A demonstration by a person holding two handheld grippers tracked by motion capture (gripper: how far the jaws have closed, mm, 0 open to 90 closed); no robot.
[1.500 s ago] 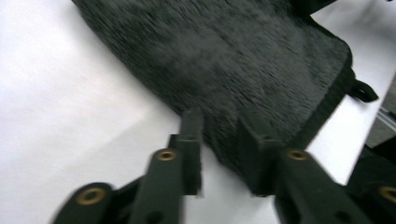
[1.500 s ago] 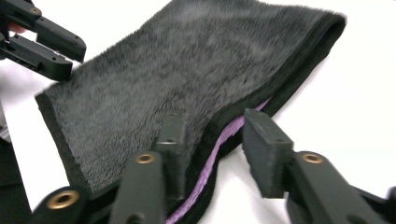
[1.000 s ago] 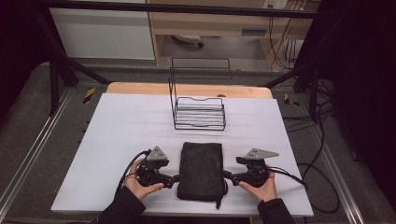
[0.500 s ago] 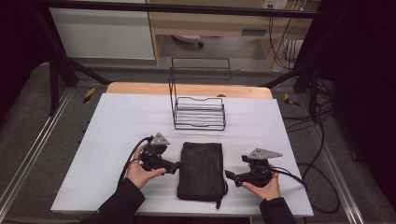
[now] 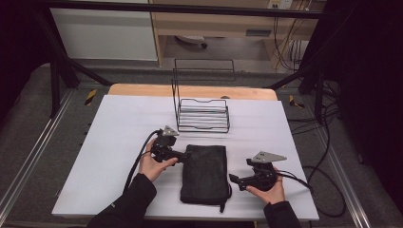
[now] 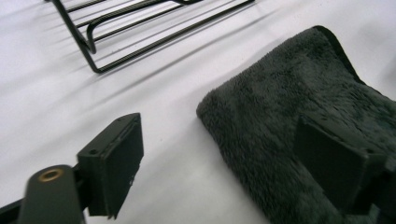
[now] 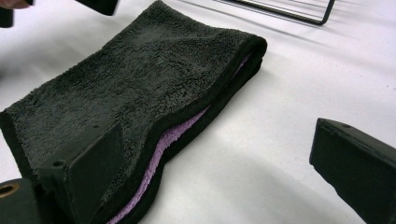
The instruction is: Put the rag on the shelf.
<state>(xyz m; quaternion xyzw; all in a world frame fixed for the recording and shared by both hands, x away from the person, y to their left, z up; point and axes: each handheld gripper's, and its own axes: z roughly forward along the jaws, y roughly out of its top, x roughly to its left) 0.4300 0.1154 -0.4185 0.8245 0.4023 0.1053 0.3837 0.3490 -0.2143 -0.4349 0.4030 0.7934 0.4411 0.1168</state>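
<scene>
Folded dark towel on the white table, both grippers open beside it.

High view: we find the towel lying flat at lower centre of the frame, in front of the black wire rack at centre. The left gripper sits at the towel's upper left corner; the right gripper sits just beside its right edge, lower right. Left gripper view: we note the jaws standing apart, having just closed a little, with the towel's corner between them at right and the right-hand jaw over the pile; the rack's base lies at upper left. Right gripper view: jaws wide apart, nothing clamped; the towel fills the left, its purple inner layer showing along the folded edge.
</scene>
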